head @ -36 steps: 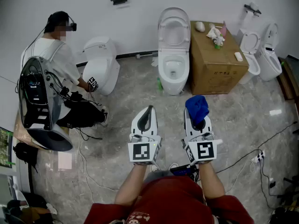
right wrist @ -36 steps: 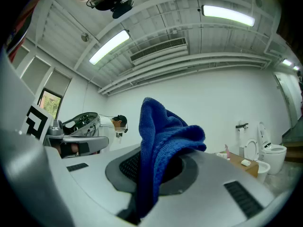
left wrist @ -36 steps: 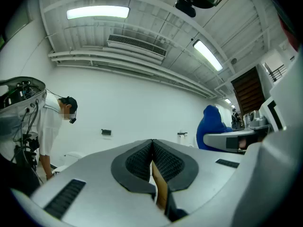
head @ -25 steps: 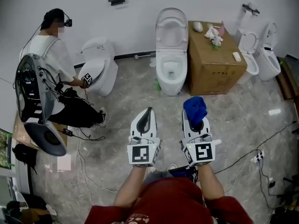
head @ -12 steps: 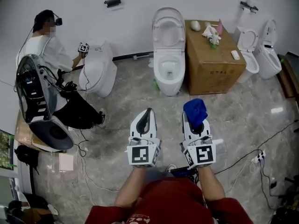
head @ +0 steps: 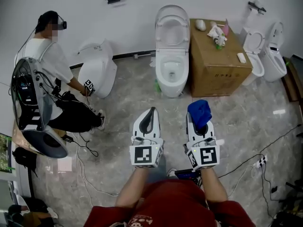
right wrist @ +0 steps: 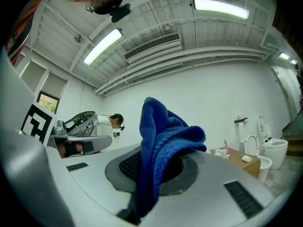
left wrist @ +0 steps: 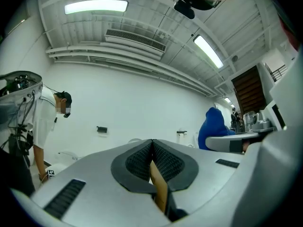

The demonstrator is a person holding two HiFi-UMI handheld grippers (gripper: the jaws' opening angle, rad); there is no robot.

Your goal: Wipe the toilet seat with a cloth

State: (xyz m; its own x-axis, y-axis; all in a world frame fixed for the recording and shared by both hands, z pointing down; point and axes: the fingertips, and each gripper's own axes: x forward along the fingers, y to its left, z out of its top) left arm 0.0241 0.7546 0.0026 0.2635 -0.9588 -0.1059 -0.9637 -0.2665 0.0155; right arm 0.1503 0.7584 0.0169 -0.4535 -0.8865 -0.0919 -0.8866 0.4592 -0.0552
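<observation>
Left gripper (head: 151,112): jaws pressed together, nothing between them.
Right gripper (head: 200,123): level beside the left, jaws clamped on the blue cloth (head: 198,110).
Cloth: bunches up out of the right jaw tips.
Toilet (head: 161,73): well ahead across the marble floor (head: 118,112), lid raised, clear of both grippers.

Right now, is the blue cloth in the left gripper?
No, the blue cloth is clamped in the right gripper, while the left gripper is shut on nothing.
</observation>
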